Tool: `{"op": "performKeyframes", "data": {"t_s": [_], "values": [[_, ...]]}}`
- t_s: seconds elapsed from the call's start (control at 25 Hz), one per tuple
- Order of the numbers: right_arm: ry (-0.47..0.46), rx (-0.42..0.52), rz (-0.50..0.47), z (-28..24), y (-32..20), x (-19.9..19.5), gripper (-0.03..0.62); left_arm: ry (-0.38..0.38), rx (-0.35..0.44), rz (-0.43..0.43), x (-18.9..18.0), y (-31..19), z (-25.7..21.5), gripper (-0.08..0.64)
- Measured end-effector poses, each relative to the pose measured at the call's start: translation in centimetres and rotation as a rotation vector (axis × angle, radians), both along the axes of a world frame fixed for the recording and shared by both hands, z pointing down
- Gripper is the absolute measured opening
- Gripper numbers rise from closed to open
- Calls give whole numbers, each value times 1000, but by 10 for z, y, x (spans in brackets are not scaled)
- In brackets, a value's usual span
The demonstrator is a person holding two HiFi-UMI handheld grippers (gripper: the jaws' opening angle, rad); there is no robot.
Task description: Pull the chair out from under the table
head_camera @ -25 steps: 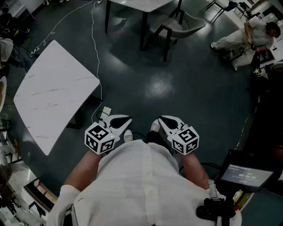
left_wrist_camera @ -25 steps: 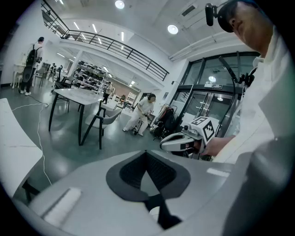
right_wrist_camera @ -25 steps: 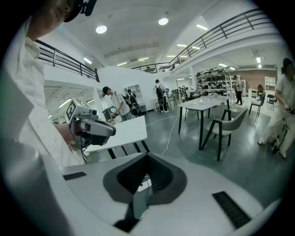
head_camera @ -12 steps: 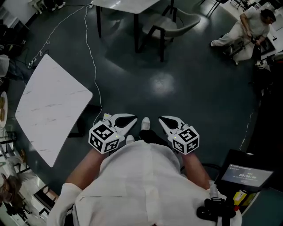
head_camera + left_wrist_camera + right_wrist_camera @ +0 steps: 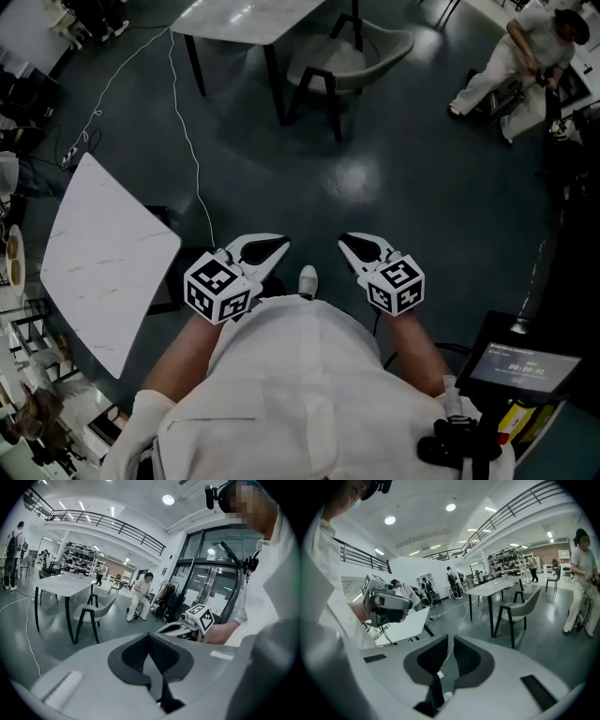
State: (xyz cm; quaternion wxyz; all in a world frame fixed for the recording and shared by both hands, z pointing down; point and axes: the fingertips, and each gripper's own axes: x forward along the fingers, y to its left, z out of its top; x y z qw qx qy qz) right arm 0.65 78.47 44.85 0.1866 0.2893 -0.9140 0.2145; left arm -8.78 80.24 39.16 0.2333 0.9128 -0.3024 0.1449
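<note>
The grey chair (image 5: 352,56) with dark legs stands tucked under a white table (image 5: 248,17) at the top of the head view, well ahead of both grippers. It also shows as the chair (image 5: 96,613) at the table (image 5: 65,584) in the left gripper view and as the chair (image 5: 520,609) in the right gripper view. My left gripper (image 5: 267,251) and right gripper (image 5: 354,246) are held side by side in front of the person's body, over bare floor. Both are shut with nothing between the jaws.
A white marble table (image 5: 103,262) stands tilted at the left. A thin white cable (image 5: 187,141) runs across the dark floor. A seated person (image 5: 525,56) is at the top right. A stand with a screen (image 5: 525,366) is at the bottom right.
Both grippers have moved forward across the floor toward the chair and table, which now sit lower and fuller in the head view. The jaws have stayed shut.
</note>
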Motion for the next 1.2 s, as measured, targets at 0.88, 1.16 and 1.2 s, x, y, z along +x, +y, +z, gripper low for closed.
{"op": "performKeyframes", "data": {"t_s": [0.88,1.16,1.2], "values": [[44,-58,317,19,-355,-17,81,43,7,171,-58,-359,6,8],[73,-70,424,20,-432,0,81,31,0,178,-91,-419,10,8],[81,-69,435,20,-443,8,81,36,1,175,-90,-427,9,8]]}}
